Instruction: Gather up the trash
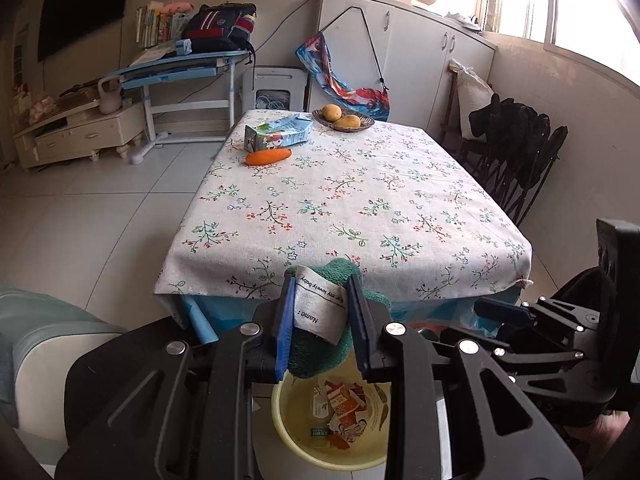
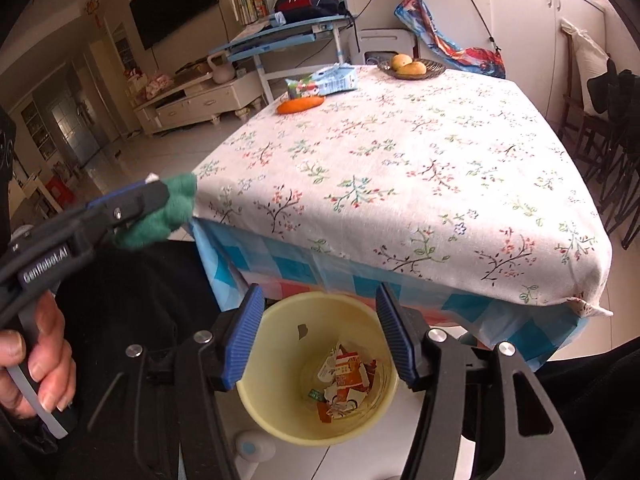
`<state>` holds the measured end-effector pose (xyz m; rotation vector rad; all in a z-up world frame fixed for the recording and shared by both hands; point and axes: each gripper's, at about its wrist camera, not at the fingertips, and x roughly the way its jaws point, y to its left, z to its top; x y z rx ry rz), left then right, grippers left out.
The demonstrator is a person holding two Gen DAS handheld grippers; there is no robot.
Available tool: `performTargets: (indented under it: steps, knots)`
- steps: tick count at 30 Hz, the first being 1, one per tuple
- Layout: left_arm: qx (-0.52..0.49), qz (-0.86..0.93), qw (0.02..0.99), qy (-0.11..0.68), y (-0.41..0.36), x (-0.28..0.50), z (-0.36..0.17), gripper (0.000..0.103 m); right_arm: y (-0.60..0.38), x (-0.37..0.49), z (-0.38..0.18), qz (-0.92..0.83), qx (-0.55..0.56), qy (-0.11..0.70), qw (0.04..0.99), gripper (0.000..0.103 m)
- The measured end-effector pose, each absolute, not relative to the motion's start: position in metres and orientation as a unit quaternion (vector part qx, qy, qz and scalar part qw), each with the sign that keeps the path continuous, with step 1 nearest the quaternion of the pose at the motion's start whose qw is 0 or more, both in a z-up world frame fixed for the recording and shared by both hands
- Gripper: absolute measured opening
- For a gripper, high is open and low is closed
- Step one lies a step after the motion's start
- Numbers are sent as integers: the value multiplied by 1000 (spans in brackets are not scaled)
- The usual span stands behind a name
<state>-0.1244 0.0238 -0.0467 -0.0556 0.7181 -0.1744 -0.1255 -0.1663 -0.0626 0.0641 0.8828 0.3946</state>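
Below, right gripper (image 2: 320, 334) gapes above bin (image 2: 256, 404).

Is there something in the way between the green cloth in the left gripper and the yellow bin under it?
Nothing visible is. The left gripper is shut on the green cloth above the yellow bin, whose mouth is open. The right gripper, open and empty, hangs over the bin too, off to one side.
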Motion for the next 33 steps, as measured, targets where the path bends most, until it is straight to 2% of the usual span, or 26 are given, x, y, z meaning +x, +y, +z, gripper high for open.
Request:
performTargets:
  steps: [8, 11, 13, 16, 33]
  knots:
    - [16, -126, 904, 409, -8, -130, -79, 30, -188, -124, -48, 158, 68, 386, 906, 64]
    - [35, -124, 897, 423, -14, -131, -91, 37, -194, -122, -48, 151, 79, 383, 908, 65]
    - [35, -122, 898, 421, -14, -132, -91, 46, -197, -122, -48, 149, 84, 382, 908, 65]
    - [28, -113, 904, 412, -10, -132, -89, 55, -197, -122, -49, 147, 85, 382, 908, 67]
    - [29, -78, 917, 390, -4, -133, -85, 66, -197, -122, -52, 145, 81, 382, 909, 69]
